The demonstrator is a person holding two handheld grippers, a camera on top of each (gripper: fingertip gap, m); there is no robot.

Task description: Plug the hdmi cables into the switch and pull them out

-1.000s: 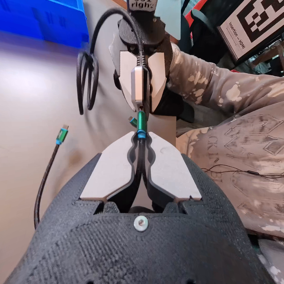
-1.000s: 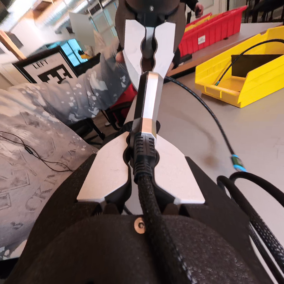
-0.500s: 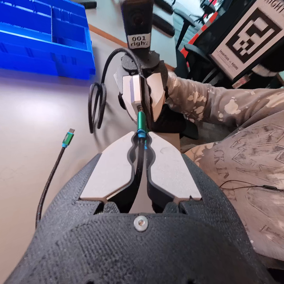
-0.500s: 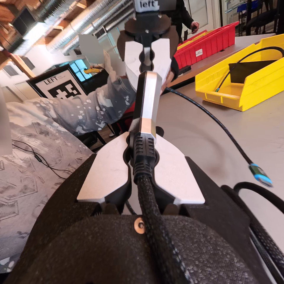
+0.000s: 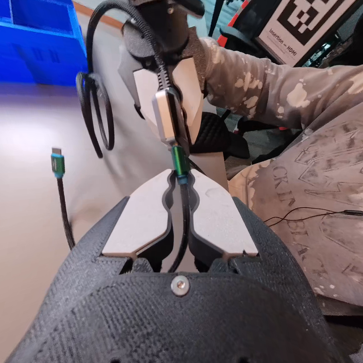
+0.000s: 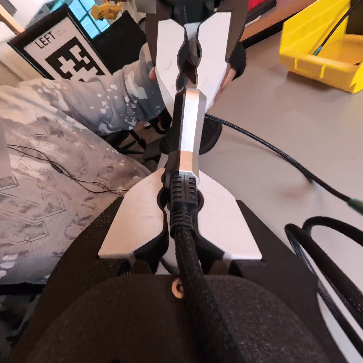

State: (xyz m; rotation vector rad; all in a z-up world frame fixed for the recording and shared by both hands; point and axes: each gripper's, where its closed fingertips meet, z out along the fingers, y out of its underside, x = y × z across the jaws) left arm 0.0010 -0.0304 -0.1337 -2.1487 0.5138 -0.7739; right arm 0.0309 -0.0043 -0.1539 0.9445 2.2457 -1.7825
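My left gripper (image 5: pixel 181 173) is shut on the green HDMI plug (image 5: pixel 179 162) of a thin black cable; the plug's tip sits in the end of the silver switch (image 5: pixel 165 117). My right gripper (image 6: pixel 181 177) is shut on the switch (image 6: pixel 190 125) at its ribbed black cable boot (image 6: pixel 183 193) and holds it in the air over the table edge. Each gripper faces the other: the right one shows in the left wrist view (image 5: pixel 169 110), the left one in the right wrist view (image 6: pixel 190 86). A second green plug (image 5: pixel 57 164) lies loose on the table.
A blue bin (image 5: pixel 37 49) stands at the far left. A yellow bin (image 6: pixel 322 57) with a cable in it stands at the far right. The switch's thick braided cable loops on the table (image 5: pixel 94 115), also in the right wrist view (image 6: pixel 334 261). A person's sleeves and torso (image 5: pixel 306 176) are close by.
Both grippers have swung and come closer to each other, still shut on plug and switch. The plug stays at the switch's end. The loose plug on the table has shifted in view.
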